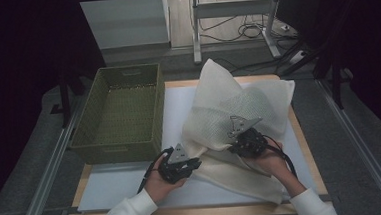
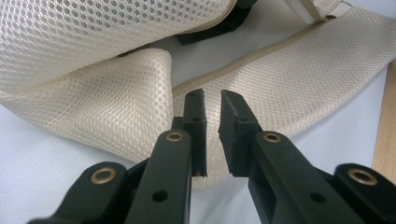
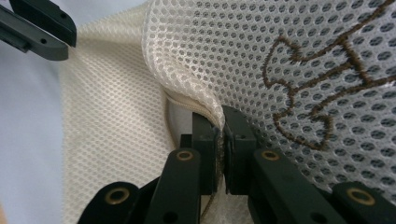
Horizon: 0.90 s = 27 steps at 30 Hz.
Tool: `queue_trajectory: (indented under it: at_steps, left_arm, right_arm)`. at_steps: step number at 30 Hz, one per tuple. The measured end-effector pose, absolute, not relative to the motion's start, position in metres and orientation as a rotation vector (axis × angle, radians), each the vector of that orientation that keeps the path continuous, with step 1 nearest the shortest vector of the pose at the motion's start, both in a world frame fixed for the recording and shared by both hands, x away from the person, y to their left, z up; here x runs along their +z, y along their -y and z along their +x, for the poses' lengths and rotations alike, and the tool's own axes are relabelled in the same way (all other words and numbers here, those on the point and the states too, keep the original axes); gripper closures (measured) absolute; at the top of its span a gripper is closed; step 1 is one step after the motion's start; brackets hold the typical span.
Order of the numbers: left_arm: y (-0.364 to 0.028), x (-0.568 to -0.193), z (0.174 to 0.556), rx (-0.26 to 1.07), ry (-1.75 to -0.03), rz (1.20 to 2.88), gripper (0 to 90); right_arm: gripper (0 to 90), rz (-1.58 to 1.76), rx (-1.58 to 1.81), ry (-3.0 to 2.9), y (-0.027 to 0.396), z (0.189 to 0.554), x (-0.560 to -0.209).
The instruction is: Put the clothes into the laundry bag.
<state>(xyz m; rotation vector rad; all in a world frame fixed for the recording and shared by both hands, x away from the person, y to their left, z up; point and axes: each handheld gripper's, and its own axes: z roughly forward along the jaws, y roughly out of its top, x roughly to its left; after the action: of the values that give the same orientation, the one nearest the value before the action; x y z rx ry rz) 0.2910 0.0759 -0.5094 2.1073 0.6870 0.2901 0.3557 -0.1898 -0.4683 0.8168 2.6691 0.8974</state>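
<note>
A cream mesh bag (image 1: 238,104) lies rumpled on the white mat (image 1: 118,187), its upper part lifted into a peak. My right gripper (image 1: 238,144) is shut on a fold of the mesh bag (image 3: 224,51) near brown embroidery (image 3: 322,93); in the right gripper view the fabric is pinched between the jaws of the right gripper (image 3: 222,123). My left gripper (image 1: 194,163) sits at the bag's near-left edge. In the left gripper view the jaws of the left gripper (image 2: 212,95) stand slightly apart over the mesh bag (image 2: 116,107), pressing on nothing. The left gripper (image 3: 37,28) also shows in the right gripper view.
A green woven basket (image 1: 125,141) stands on the left of the table, touching the mat's left side. The wooden table edge (image 1: 308,145) runs along the right. Metal rails flank the table, and cables lie on the floor behind it.
</note>
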Motion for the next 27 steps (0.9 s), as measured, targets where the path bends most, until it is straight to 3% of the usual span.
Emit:
queue_trajectory:
  at_steps: [12,17,20,27]
  left_arm:
    - [-0.076,-0.51,0.292,0.296,-0.688,2.108,77.9]
    - [-0.077,-0.509,0.291,0.309,-0.691,2.099,75.4]
    - [-0.076,-0.508,0.291,0.333,-0.701,2.089,70.8]
    - [-0.06,-0.509,0.302,0.485,-0.746,2.113,53.9]
  right_arm:
    - [77.4,0.792,0.892,-2.675,0.188,0.355,-0.473]
    - [54.0,0.761,0.963,-2.728,0.188,0.353,-0.47]
    - [48.4,0.777,1.056,-2.74,0.192,0.352,-0.465]
    - [45.9,0.778,1.133,-2.648,0.203,0.347,-0.451]
